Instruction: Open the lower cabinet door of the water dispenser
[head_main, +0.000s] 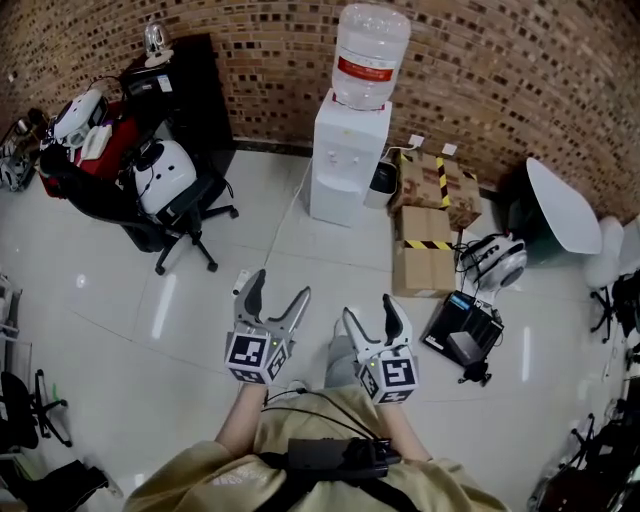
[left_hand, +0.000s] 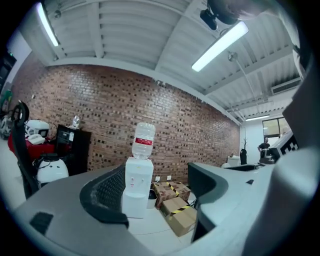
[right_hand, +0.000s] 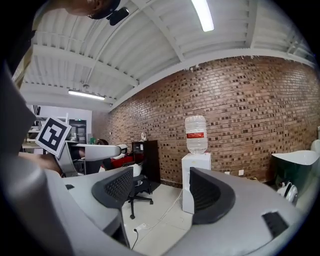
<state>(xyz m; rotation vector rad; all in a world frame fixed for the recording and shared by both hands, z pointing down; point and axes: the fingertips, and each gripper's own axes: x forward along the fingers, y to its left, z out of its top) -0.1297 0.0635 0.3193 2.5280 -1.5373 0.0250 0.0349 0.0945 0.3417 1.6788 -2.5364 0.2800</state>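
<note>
Water dispenser (head_main: 348, 160) stands vs brick wall (head_main: 480, 60), well ahead of both tools. L gripper (head_main: 281, 285) & R gripper (head_main: 370, 308) side by side, jaws apart, nothing between.

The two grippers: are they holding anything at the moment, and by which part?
Nothing is held. The left gripper and the right gripper both have their jaws apart with only air between them; the water dispenser stands well ahead, untouched.
</note>
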